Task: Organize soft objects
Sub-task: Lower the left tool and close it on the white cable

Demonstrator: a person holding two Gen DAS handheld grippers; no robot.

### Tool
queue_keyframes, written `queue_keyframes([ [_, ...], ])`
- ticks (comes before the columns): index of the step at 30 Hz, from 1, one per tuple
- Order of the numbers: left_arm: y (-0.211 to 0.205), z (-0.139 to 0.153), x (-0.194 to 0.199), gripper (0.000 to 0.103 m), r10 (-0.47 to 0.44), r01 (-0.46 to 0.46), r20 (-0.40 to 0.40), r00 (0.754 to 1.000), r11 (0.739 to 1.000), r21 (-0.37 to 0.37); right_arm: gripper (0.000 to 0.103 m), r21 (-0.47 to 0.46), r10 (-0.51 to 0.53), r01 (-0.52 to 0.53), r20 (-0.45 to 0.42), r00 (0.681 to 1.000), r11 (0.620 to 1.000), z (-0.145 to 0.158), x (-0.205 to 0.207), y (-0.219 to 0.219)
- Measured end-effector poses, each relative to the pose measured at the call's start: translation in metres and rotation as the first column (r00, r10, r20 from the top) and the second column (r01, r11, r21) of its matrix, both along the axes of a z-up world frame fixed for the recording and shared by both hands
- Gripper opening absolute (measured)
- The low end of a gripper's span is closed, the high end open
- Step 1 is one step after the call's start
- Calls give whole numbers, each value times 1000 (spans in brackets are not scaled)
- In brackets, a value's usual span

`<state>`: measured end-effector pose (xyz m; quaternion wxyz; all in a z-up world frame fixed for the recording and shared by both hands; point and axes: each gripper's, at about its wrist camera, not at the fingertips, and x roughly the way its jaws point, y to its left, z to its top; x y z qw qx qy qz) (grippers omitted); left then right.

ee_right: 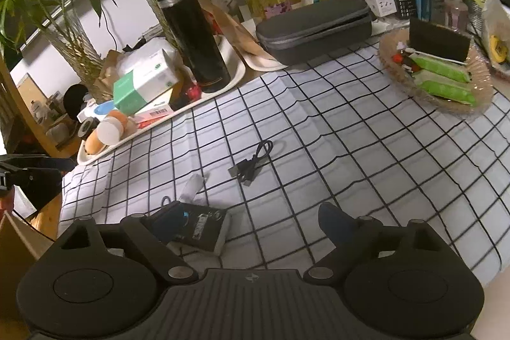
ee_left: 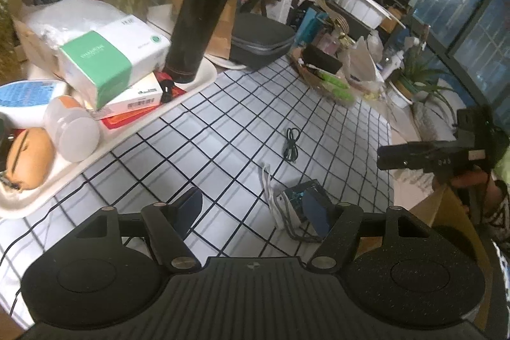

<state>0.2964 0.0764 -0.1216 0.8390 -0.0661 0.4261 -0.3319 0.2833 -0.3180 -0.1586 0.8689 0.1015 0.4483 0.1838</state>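
Observation:
A coiled black cable (ee_left: 291, 144) lies on the checked tablecloth (ee_left: 223, 123); it also shows in the right wrist view (ee_right: 253, 163). A dark power bank with a blue label (ee_left: 298, 196) and a white cable (ee_left: 271, 193) lie near the table's front edge; the power bank shows in the right wrist view (ee_right: 197, 227) too. My left gripper (ee_left: 255, 209) is open and empty above the cloth, its right finger beside the power bank. My right gripper (ee_right: 251, 219) is open and empty, its left finger over the power bank. The right gripper also shows in the left wrist view (ee_left: 414, 155).
A white tray (ee_left: 191, 94) at the left holds a black flask (ee_left: 200, 18), tissue packs (ee_left: 105, 62), a bottle and a bun. A grey zip case (ee_right: 314, 27) lies at the back. A glass dish (ee_right: 436, 75) with green packets stands at the right. Plants and boxes crowd the back.

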Motion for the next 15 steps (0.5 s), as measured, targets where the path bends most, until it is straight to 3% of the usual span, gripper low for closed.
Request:
queue_keyframes([
  [9,-11,-25,23,67,-94,94,-16,995,995,-33,92,-50,35,-35,-6,999,998,-22,25,6],
  [15,-30,-41,38,52,-204,200,-56,977,978,-61,92,-65,38,-38,3,999,997,-28,33,9],
])
